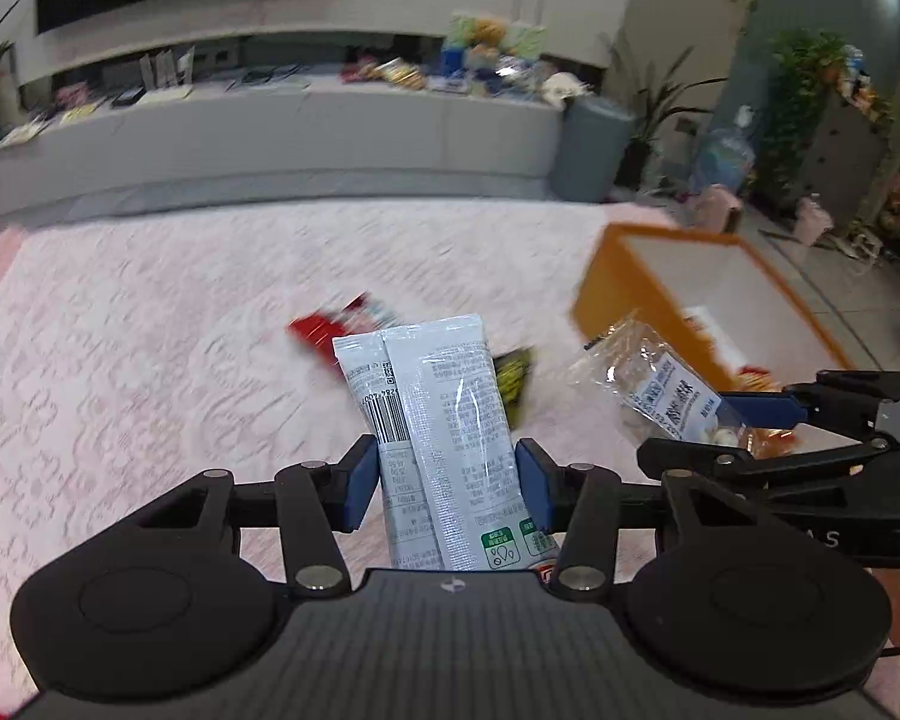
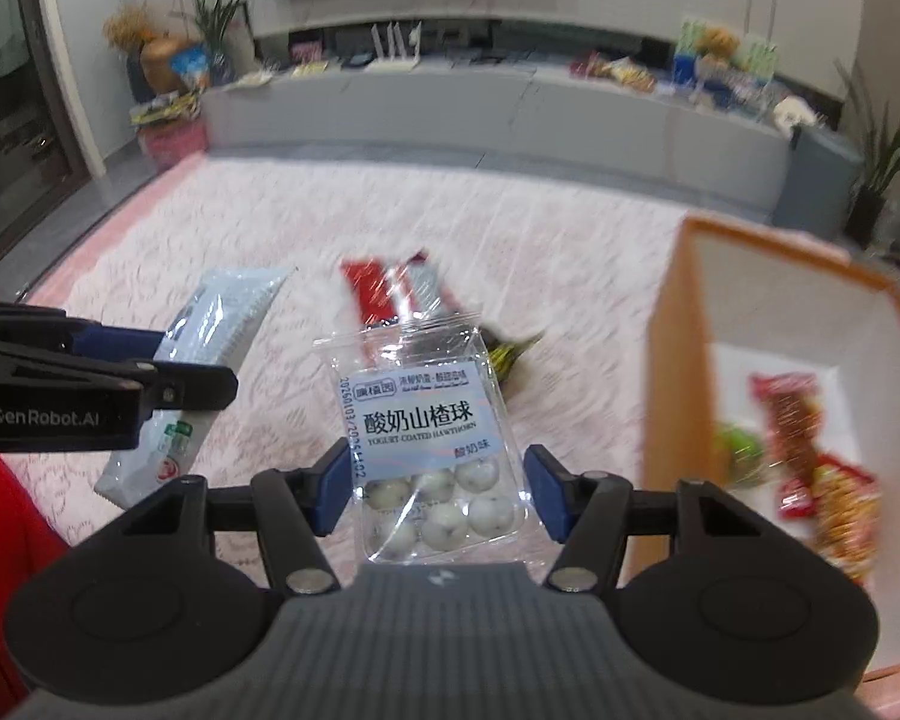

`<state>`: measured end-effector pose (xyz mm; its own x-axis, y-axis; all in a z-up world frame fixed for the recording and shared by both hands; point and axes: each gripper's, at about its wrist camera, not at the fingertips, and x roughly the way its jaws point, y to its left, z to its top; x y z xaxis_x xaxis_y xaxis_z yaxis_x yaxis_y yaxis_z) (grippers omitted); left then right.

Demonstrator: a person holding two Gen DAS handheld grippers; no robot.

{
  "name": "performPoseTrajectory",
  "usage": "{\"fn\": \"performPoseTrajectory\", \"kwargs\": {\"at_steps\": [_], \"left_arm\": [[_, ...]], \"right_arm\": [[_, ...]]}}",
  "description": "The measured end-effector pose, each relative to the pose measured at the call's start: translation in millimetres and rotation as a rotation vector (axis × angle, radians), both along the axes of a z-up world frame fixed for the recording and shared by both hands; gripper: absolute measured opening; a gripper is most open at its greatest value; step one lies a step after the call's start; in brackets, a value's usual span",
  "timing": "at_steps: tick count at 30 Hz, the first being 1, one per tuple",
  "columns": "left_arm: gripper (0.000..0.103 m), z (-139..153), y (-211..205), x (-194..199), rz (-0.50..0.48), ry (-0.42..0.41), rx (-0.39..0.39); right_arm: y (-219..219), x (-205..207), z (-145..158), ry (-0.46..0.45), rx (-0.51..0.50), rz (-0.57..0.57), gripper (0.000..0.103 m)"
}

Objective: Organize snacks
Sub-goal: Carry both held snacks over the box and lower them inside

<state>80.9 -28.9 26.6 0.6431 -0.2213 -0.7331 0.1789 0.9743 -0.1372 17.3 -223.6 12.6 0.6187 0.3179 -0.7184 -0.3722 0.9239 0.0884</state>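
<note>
Over the pale pink rug (image 1: 150, 360), with its woven, raised pattern, you hold both grippers aloft; your left gripper (image 1: 448, 480) has its blue pads pressed half-wide on a flat, glossy grey-white pouch (image 1: 432, 408), printed with small text and a barcode, standing upright between the jaws; your right gripper (image 2: 438, 489) is clamped half-wide on a clear, crinkly zip bag (image 2: 429, 438) of round white yogurt-coated balls, its pale label facing you. Down on the rug lie a shiny red-and-silver wrapper (image 2: 390, 294) and, near it, a dark packet with yellow print (image 2: 510, 354), partly hidden behind the bag. To the right stands the orange box (image 2: 666, 372), straight-edged, white inside, its top open; red, crumpled packets (image 2: 810, 450) and something green (image 2: 735, 450) rest on its floor. The box's near wall stands just beside the right gripper's outer finger; the rug beyond the wrappers lies bare up to the long grey bench (image 2: 510, 114).
</note>
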Motion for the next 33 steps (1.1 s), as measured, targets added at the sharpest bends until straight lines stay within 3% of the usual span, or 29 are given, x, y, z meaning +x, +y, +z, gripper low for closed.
{"fn": "performPoseTrajectory", "kwargs": {"at_steps": [9, 20, 26, 33], "left_arm": [[0.056, 33.4, -77.8, 26.6, -0.174, -0.047, -0.067], [0.056, 3.0, -176.5, 81.5, -0.368, 0.079, -0.141], [0.056, -20.1, -204.8, 112.9, -0.413, 0.131, -0.082], [0.056, -52.1, -224.7, 134.5, -0.427, 0.180, 0.041]], "right_arm": [[-72.3, 3.2, 28.9, -0.053, -0.060, -0.113, 0.059], [-159.8, 28.7, 8.3, 0.018, -0.138, -0.261, 0.059], [-174.9, 46.1, -21.2, 0.063, -0.184, -0.253, 0.059], [-176.5, 72.2, -46.4, 0.089, -0.233, -0.186, 0.059]]}}
